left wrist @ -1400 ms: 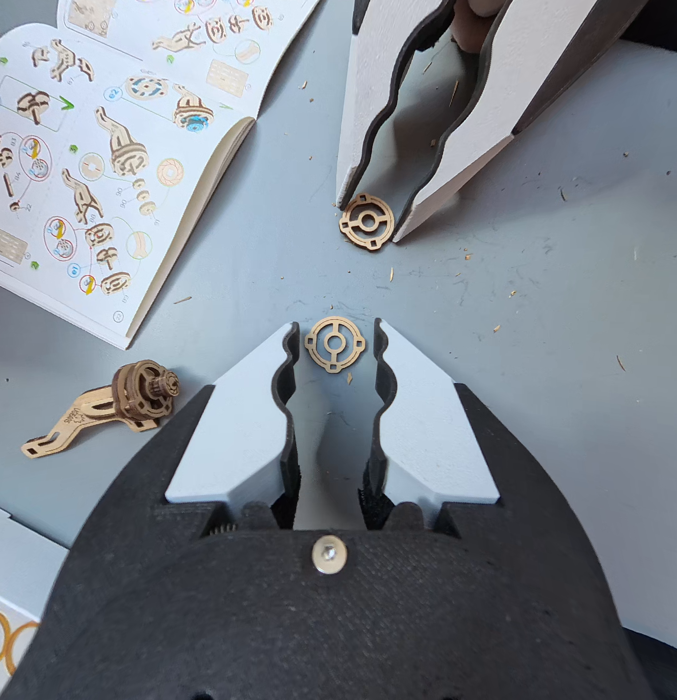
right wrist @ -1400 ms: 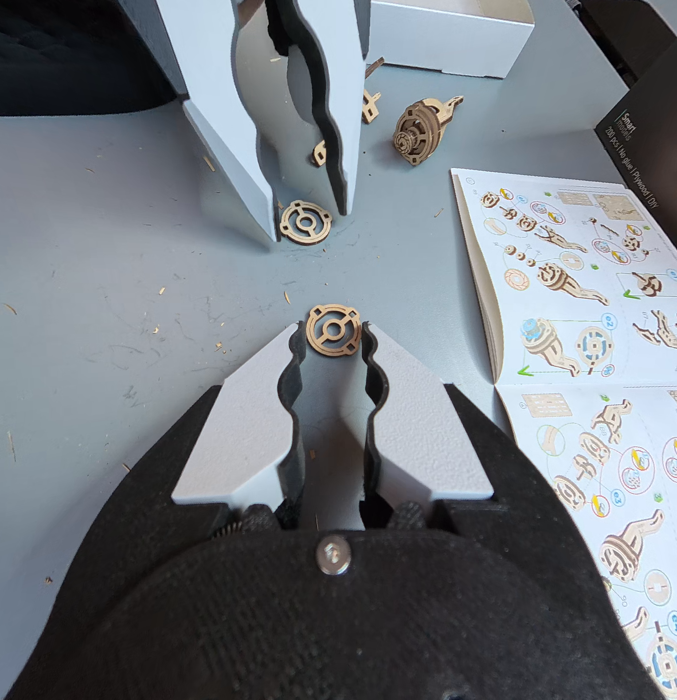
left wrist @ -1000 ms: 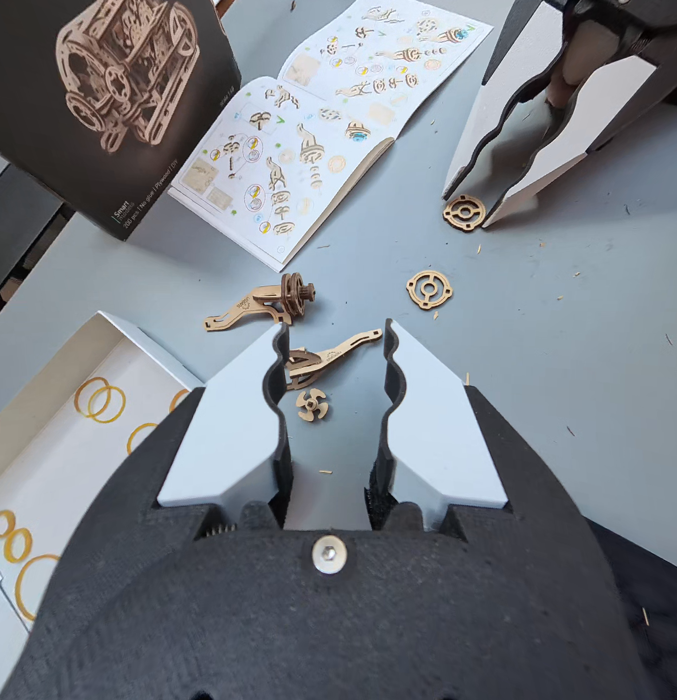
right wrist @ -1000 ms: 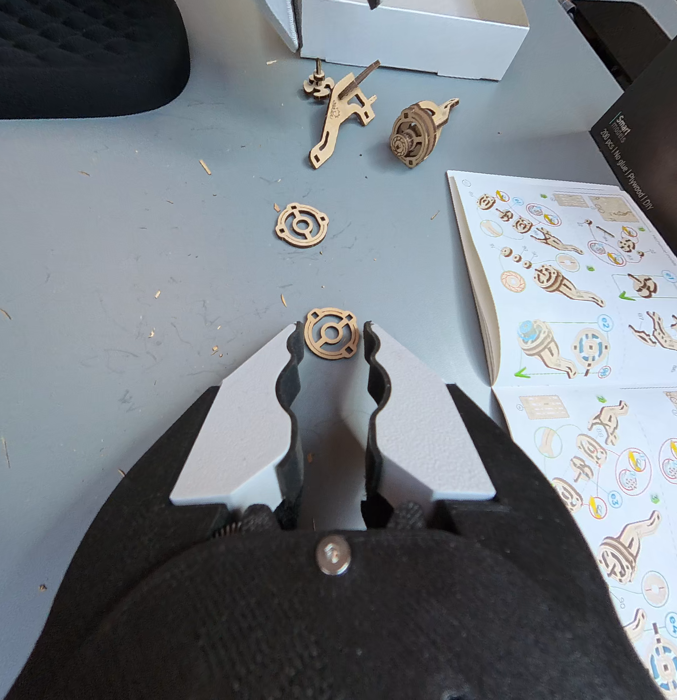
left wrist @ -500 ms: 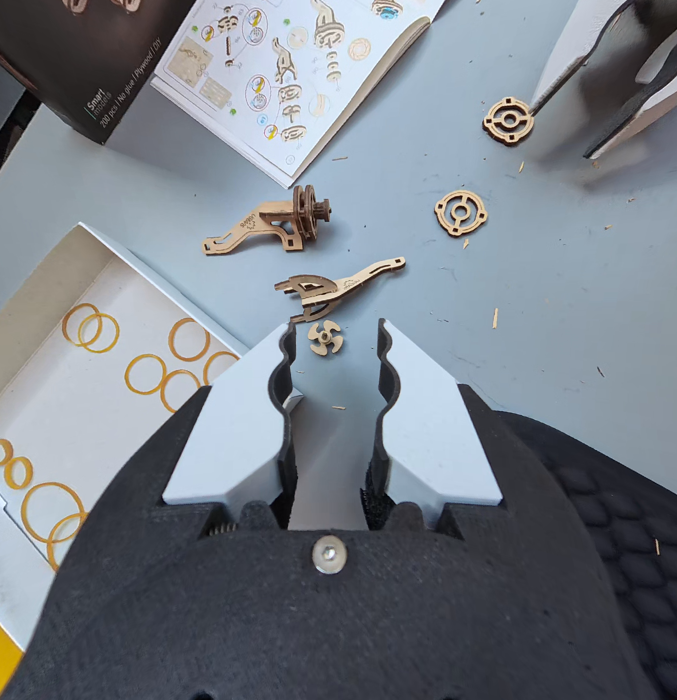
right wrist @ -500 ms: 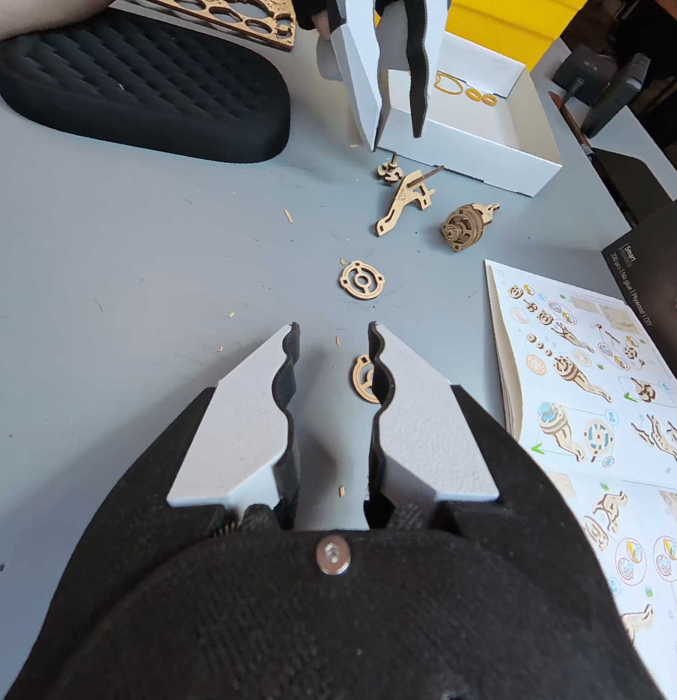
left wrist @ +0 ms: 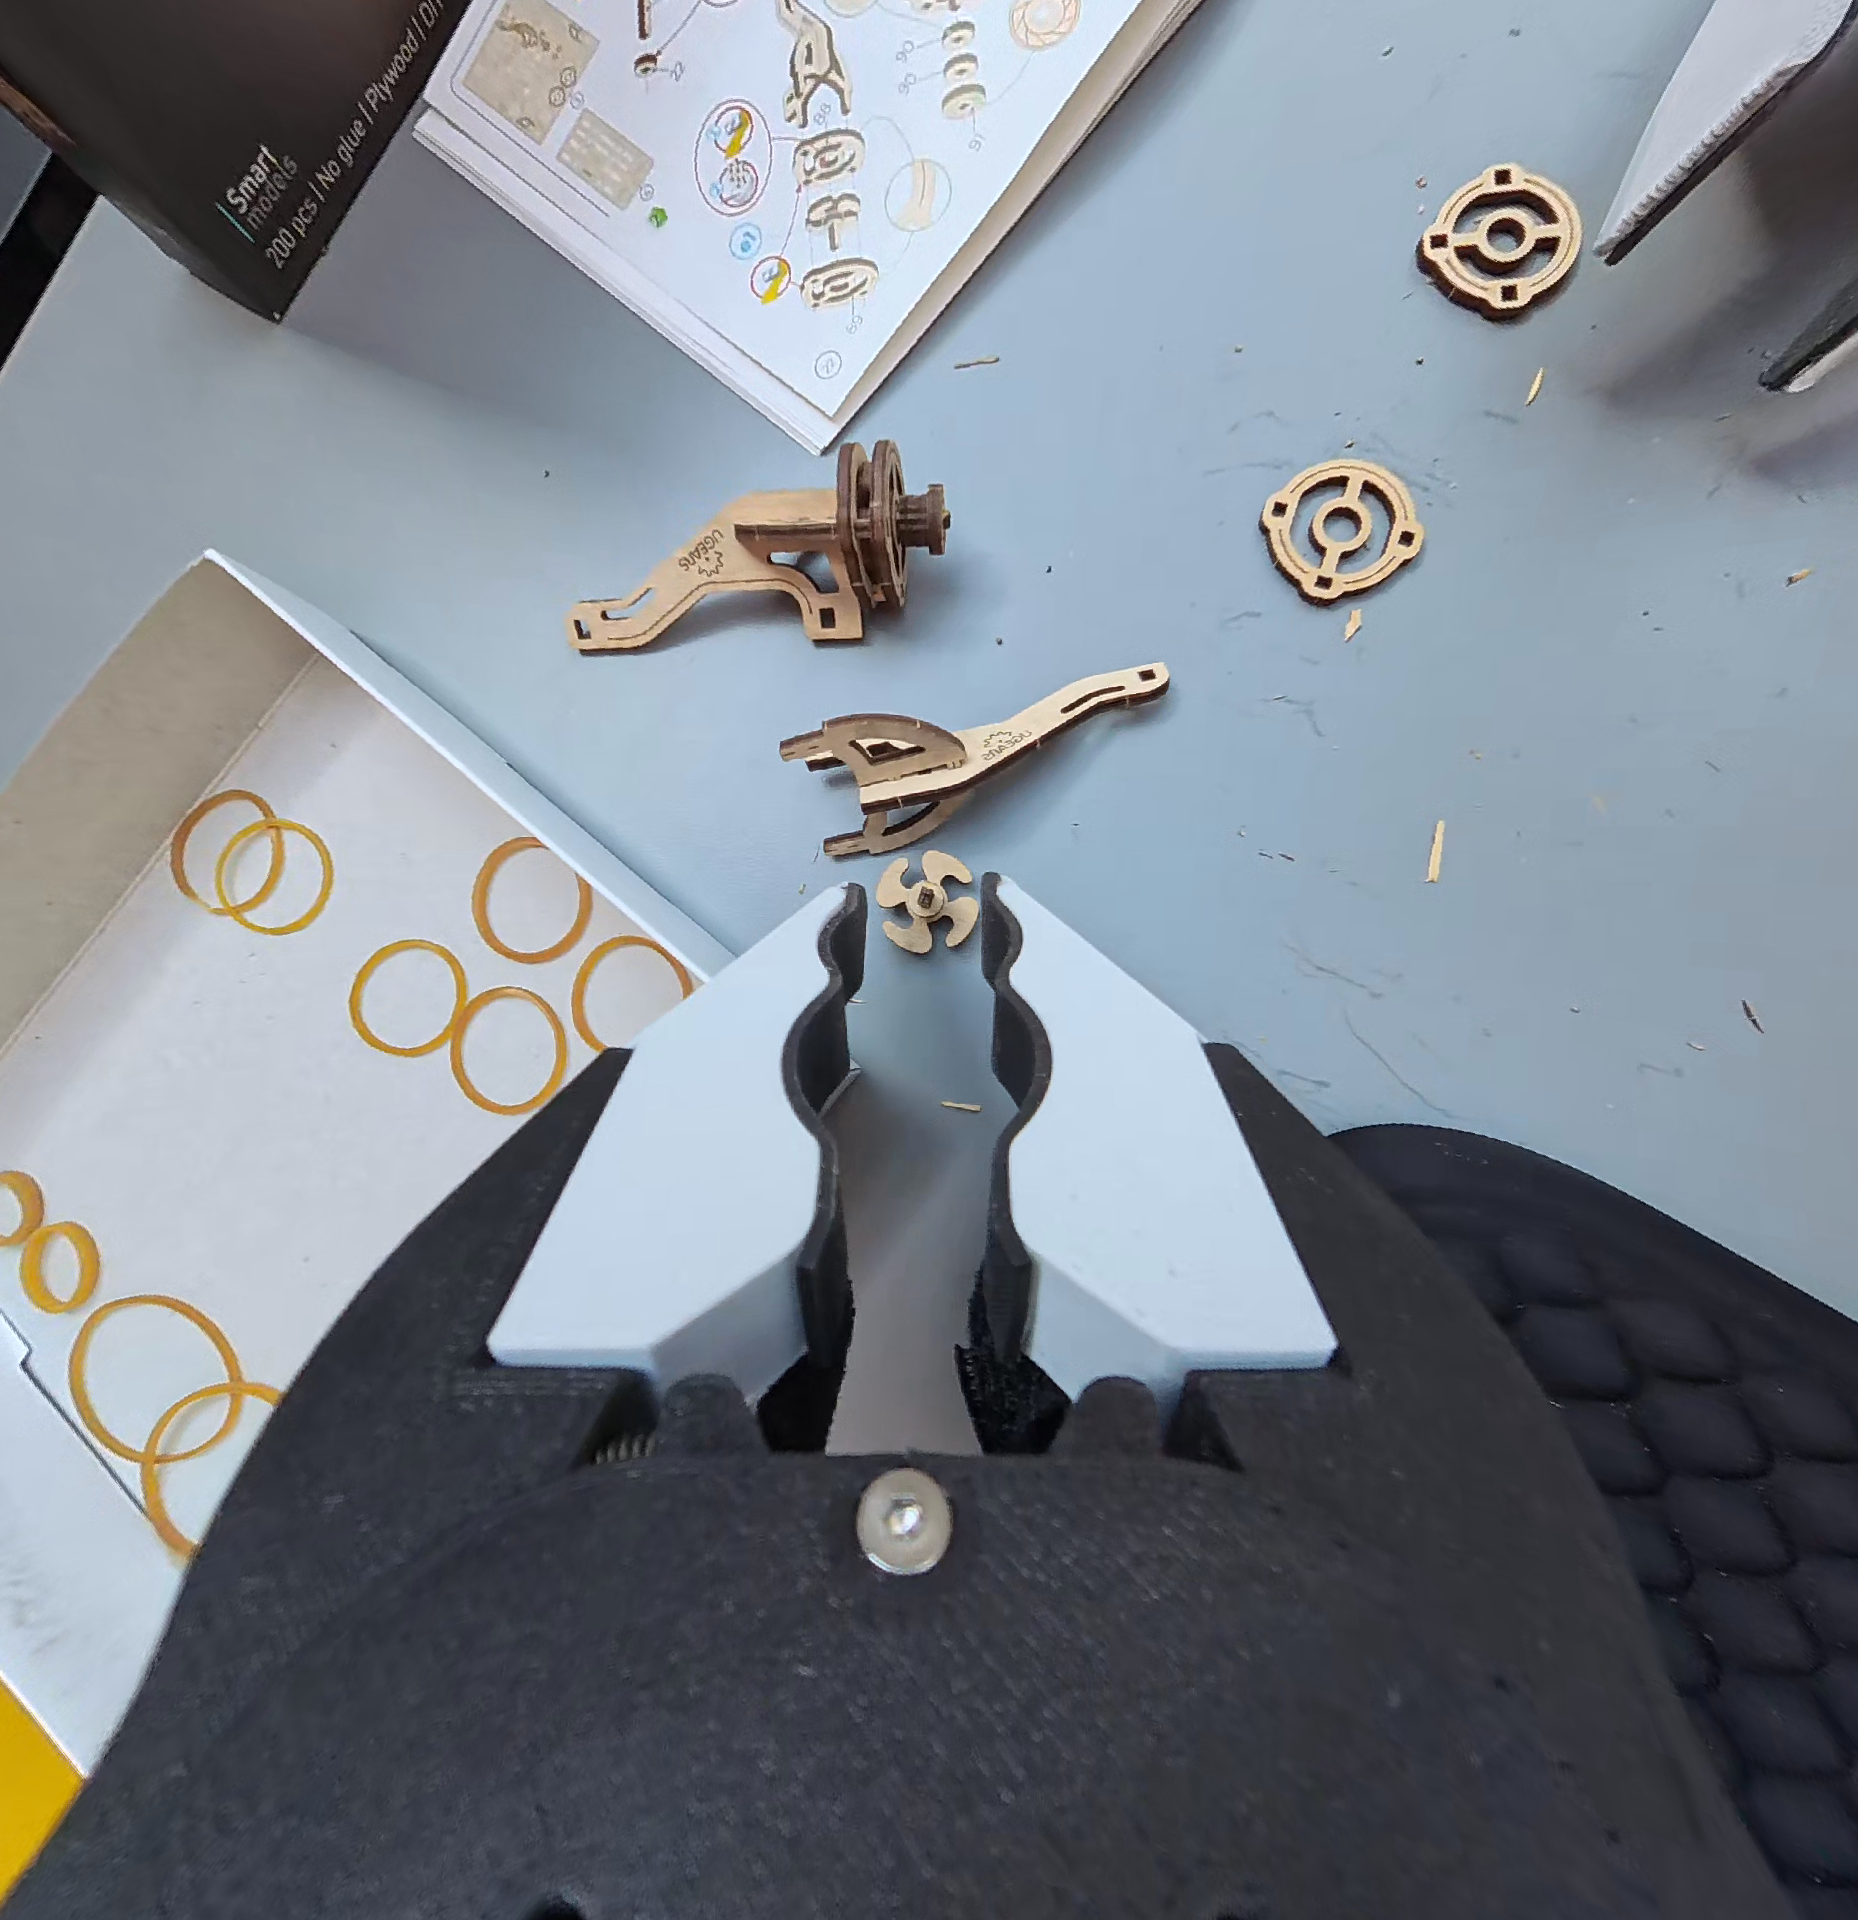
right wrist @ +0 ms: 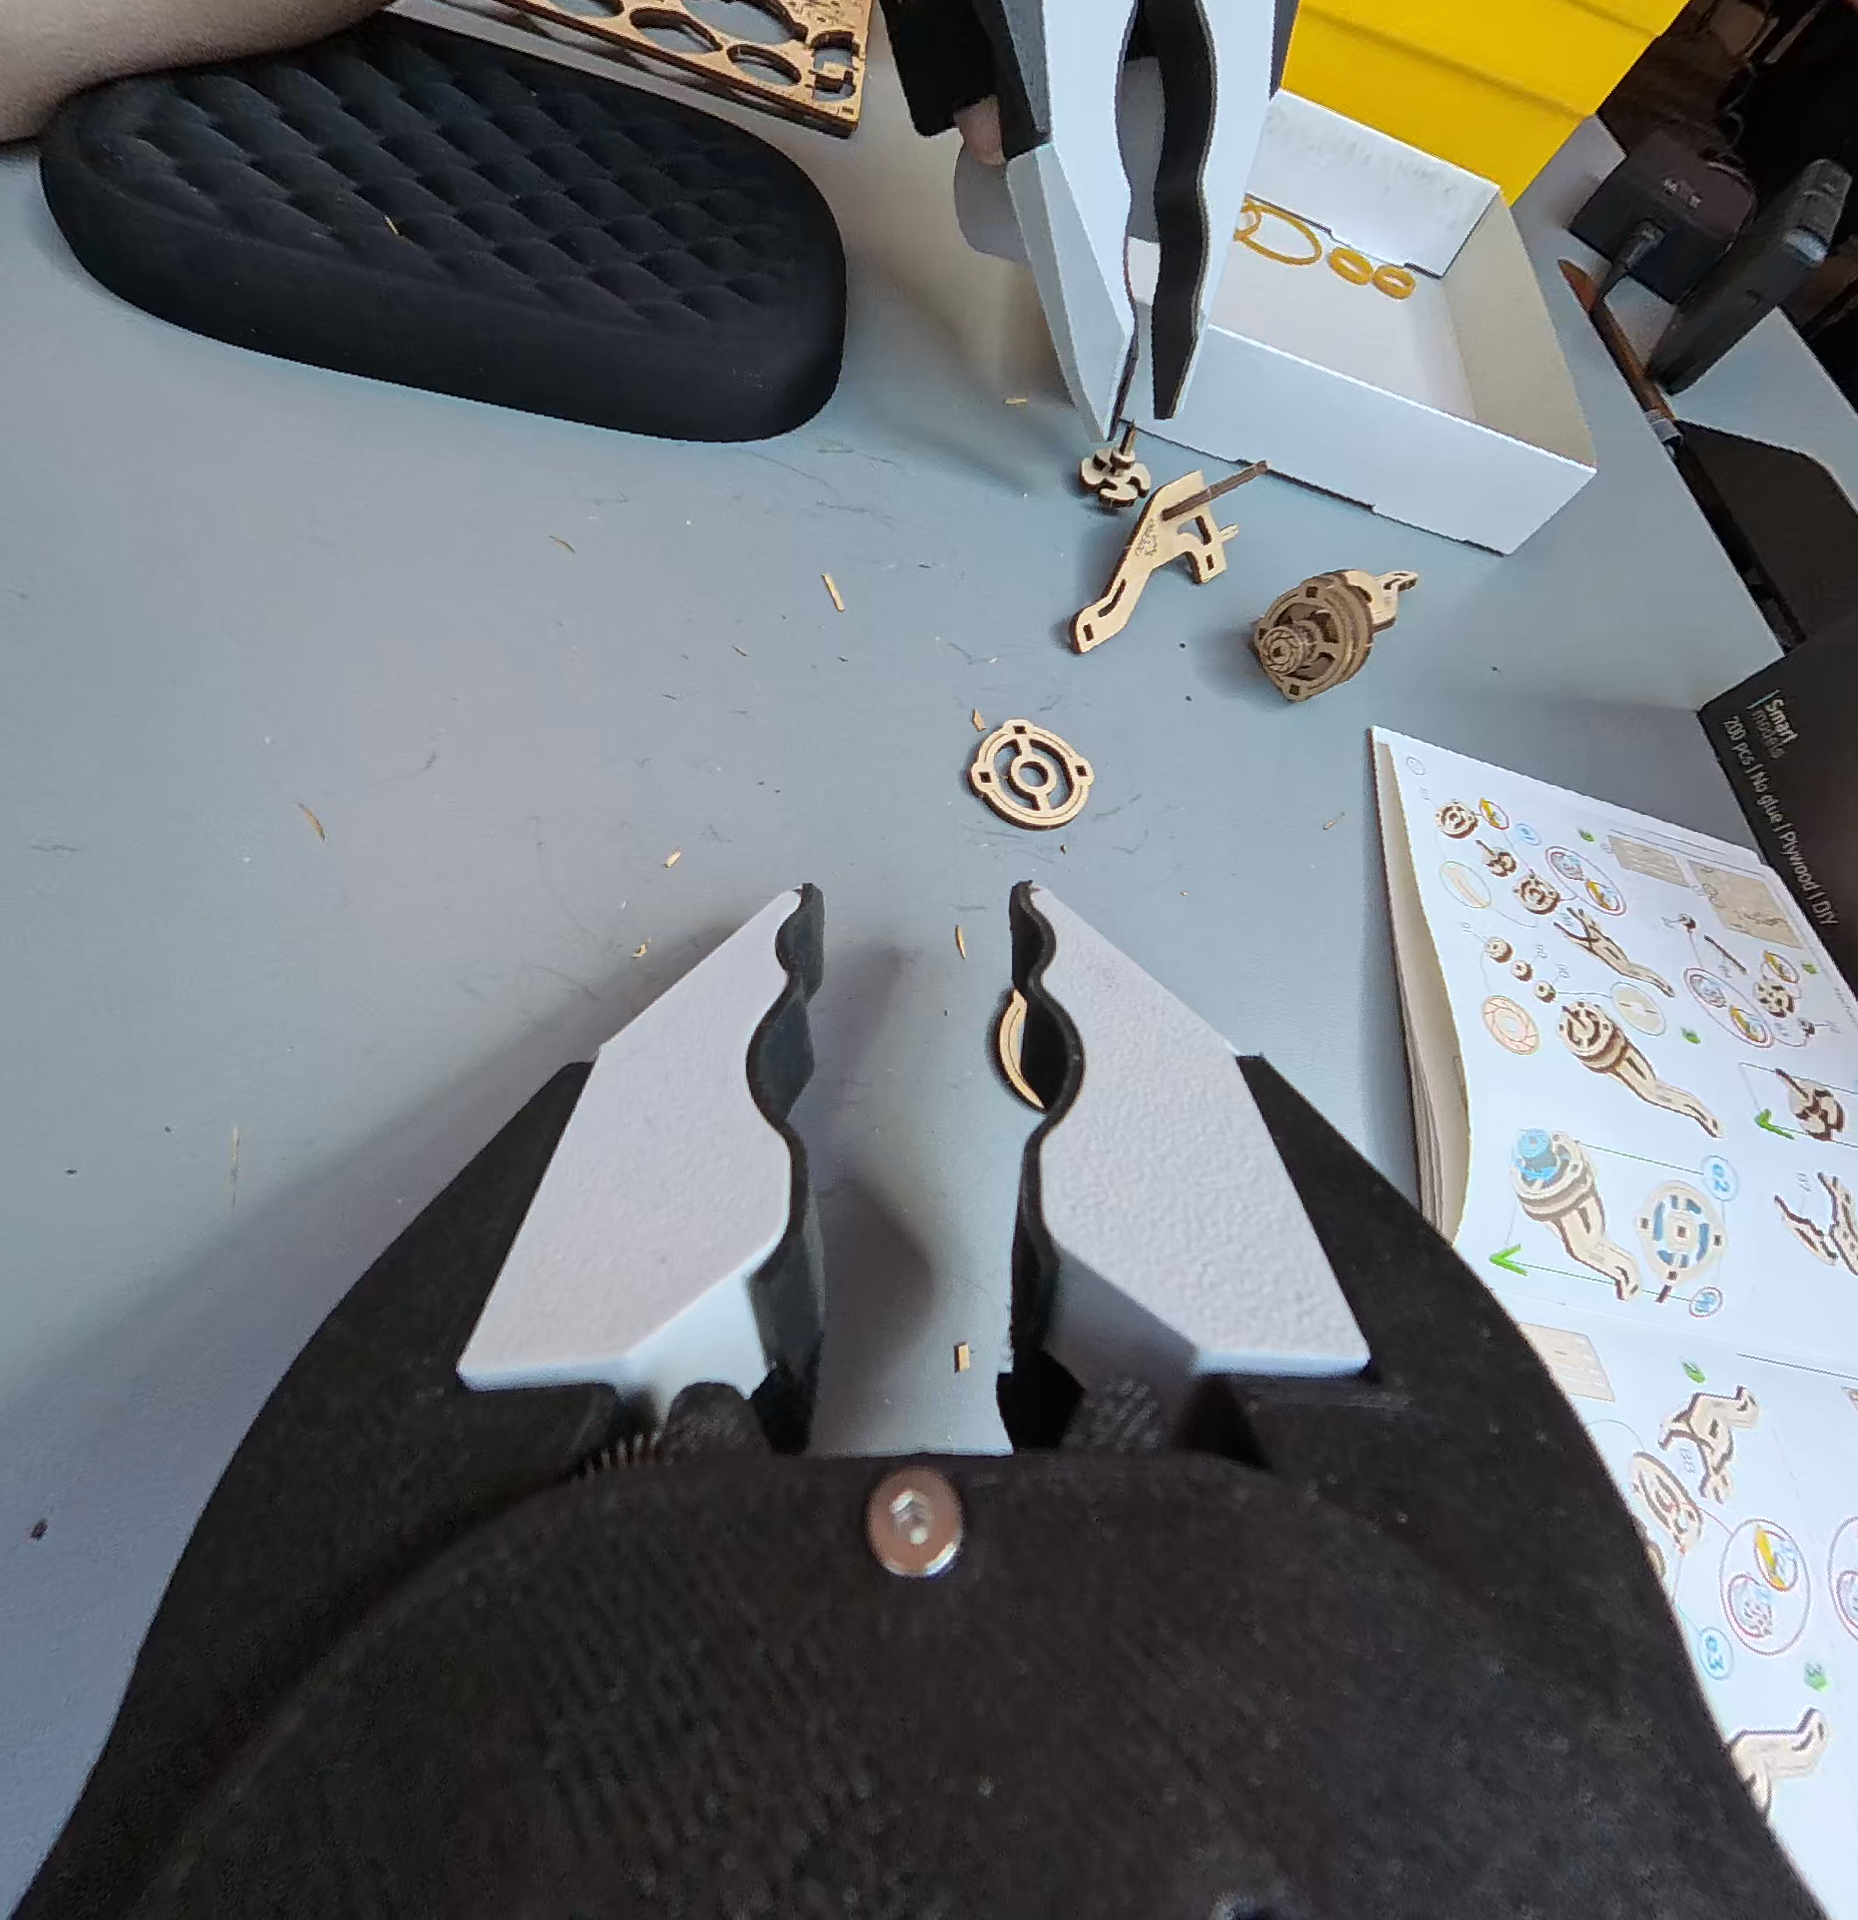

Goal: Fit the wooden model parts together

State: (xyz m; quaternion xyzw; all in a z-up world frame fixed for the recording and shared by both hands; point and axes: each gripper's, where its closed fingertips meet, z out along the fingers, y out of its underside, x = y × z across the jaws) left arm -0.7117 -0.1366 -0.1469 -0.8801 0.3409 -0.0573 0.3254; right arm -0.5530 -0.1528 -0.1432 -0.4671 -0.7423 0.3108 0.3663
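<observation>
1. The left claw [left wrist: 923, 902] is low over the grey worktop [left wrist: 1527, 935]. Its two sides are apart, and nothing is held yet.
2. A little wooden fan piece [left wrist: 926, 900] lies flat right between the tips of that claw. It has four small blades and a tiny hole in the middle.
3. Just past the fan lies a curved wooden arm [left wrist: 956, 753]. A bit farther off is a built-up wheel part [left wrist: 790, 561] on its own arm.
4. Two round ring pieces wait on the worktop: the pale ring [left wrist: 1338, 531] and the darker ring [left wrist: 1499, 240]. They are apart from each other.
5. The right claw [right wrist: 917, 904] is also apart and holds nothing. The darker ring peeks out beside its right finger, mostly hidden. I cannot tell if it touches the finger.
6. I think the step now is picking up the fan piece with the left claw.
7. To do it well, keep the fan in the middle of the tips. Close slowly on two blades across from each other. The fan is thin and light, so a fast squeeze may flip it or snap a blade.
8. Lift straight up, so the arm next to it is not bumped.
9. The white box [left wrist: 125, 727] of yellow rubber bands [left wrist: 509, 899] sits close on the left. The booklet [left wrist: 800, 156] lies open farther away. Keep the claw clear of both.
</observation>
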